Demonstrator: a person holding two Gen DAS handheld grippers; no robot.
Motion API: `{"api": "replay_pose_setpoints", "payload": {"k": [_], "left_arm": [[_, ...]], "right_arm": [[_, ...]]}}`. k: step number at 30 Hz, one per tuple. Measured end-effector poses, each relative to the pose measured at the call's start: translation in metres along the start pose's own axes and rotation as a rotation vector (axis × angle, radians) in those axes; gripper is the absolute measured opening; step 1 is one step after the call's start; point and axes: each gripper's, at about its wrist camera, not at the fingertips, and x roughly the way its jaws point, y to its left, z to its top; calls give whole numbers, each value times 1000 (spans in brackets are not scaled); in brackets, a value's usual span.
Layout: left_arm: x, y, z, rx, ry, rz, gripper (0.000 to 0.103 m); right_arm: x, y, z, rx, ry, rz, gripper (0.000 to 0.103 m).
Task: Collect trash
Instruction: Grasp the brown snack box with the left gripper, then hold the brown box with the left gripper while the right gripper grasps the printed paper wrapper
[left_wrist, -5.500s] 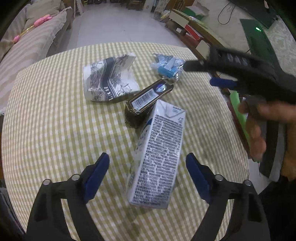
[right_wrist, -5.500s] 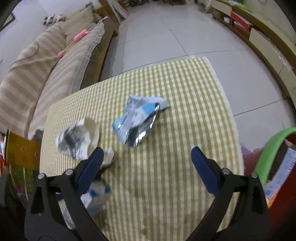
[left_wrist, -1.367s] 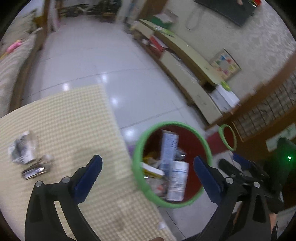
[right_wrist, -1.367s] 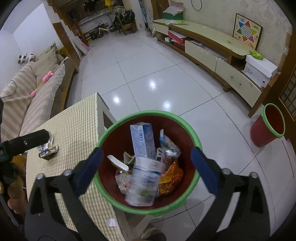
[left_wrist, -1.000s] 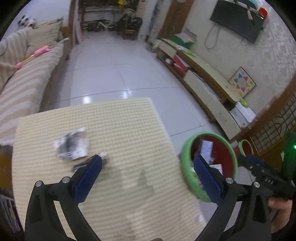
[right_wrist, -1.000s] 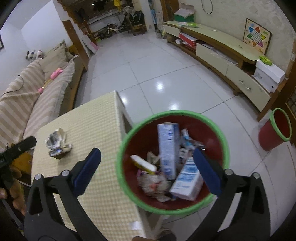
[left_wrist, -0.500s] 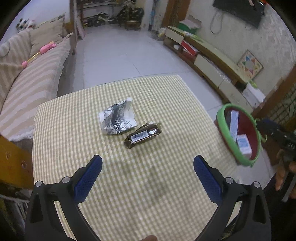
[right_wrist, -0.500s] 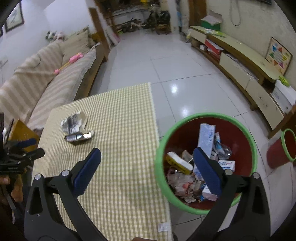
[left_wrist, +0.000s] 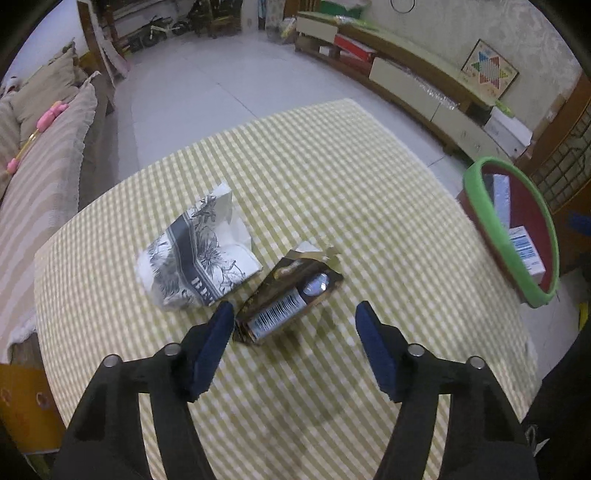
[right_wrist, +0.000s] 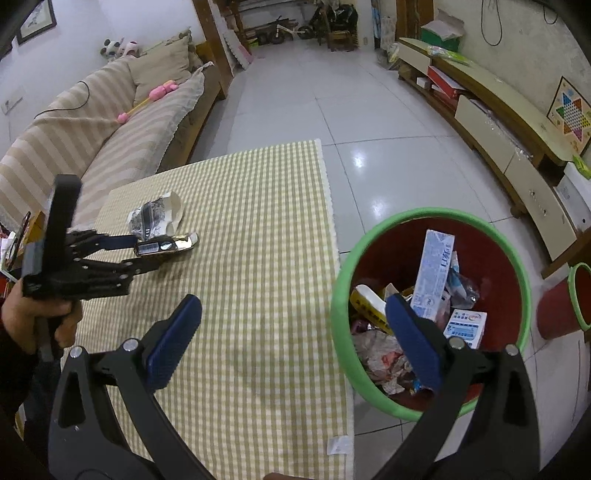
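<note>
Gold foil on a dark wrapper (left_wrist: 287, 301) caught the light just ahead of the left gripper (left_wrist: 295, 325), whose blue fingers (left_wrist: 216, 339) stood spread wide and held nothing. The wrapper's near end lay close beside the left finger, on the checked tablecloth (left_wrist: 369, 206). A crumpled paper bag (left_wrist: 197, 258) lay touching the wrapper, beyond and left of the fingertips. The right gripper (right_wrist: 291, 336) hung released and empty, its right finger (right_wrist: 413, 343) over the green-rimmed bin (right_wrist: 517, 258), which held cartons and wrappers, its left finger over the cloth.
</note>
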Motion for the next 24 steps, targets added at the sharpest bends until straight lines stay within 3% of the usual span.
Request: {"api": "replay_pose_setpoints", "payload": {"k": [2, 5, 7, 11, 18, 24], "left_arm": [[8, -1, 1, 20, 19, -2, 61], [21, -2, 0, 34, 54, -10, 52], [21, -2, -3, 39, 40, -10, 48], [12, 5, -12, -10, 21, -44, 26], [-10, 22, -44, -90, -24, -94, 24], [-35, 48, -73, -164, -68, -120, 24]], "right_arm": [[2, 1, 0, -1, 6, 3, 98], [4, 3, 0, -9, 11, 8, 98], [4, 4, 0, -14, 14, 8, 98], [6, 4, -1, -14, 21, 11, 98], [13, 19, 2, -33, 37, 42, 98], [31, 60, 5, -129, 64, 73, 98]]}}
